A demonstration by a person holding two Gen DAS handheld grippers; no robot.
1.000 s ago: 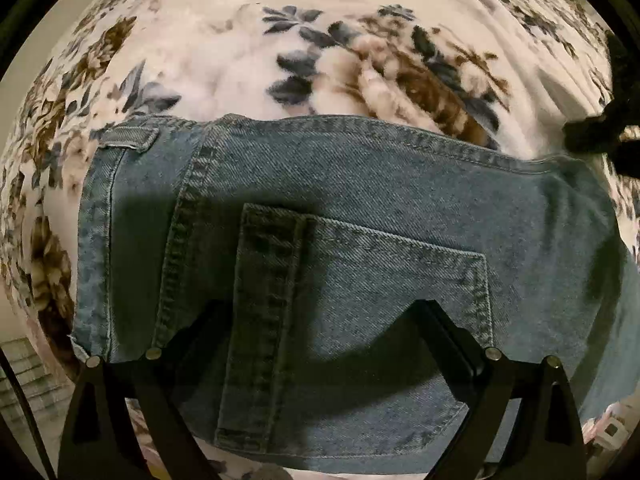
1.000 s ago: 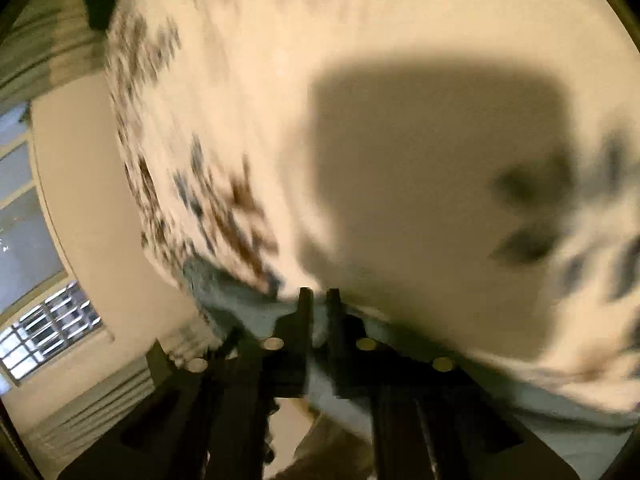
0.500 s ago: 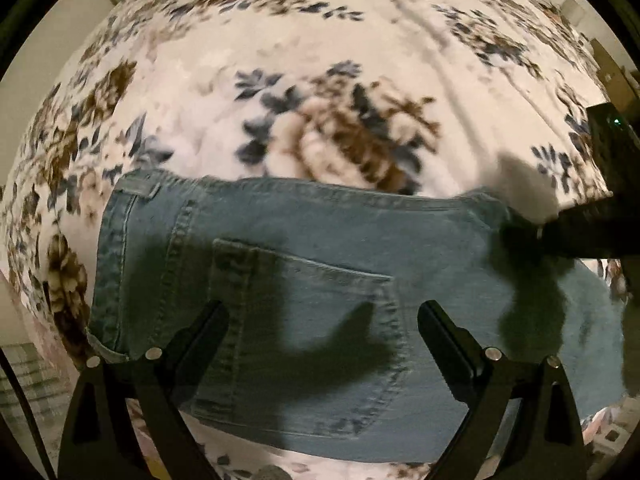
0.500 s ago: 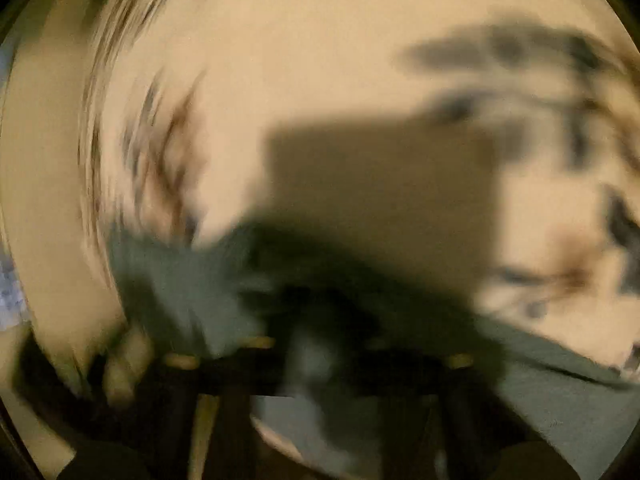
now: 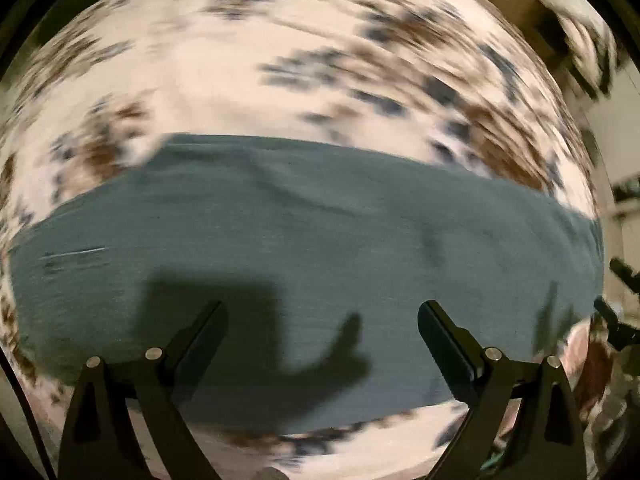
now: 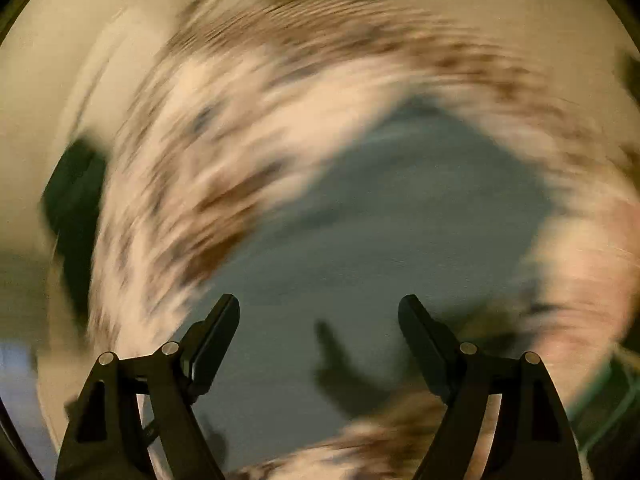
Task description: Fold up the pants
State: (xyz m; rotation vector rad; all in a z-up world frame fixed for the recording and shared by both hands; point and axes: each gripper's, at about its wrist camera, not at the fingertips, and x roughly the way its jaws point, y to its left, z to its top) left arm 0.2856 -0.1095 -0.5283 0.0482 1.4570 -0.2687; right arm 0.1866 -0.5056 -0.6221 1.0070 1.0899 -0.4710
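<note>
Denim pants [image 5: 320, 240] lie flat below the left gripper [image 5: 320, 316], jaws wide apart and empty, pointing down; right gripper [image 6: 319, 312] jaws opening, nothing between.

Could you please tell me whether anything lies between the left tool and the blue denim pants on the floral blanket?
Nothing visible does. The left tool hangs open above the blue denim pants, which lie flat on the floral blanket; only the tool's shadow falls on the cloth between its fingers.

A home bedroom (blurred): a floral blanket [image 5: 320, 60] spread over the bed.
</note>
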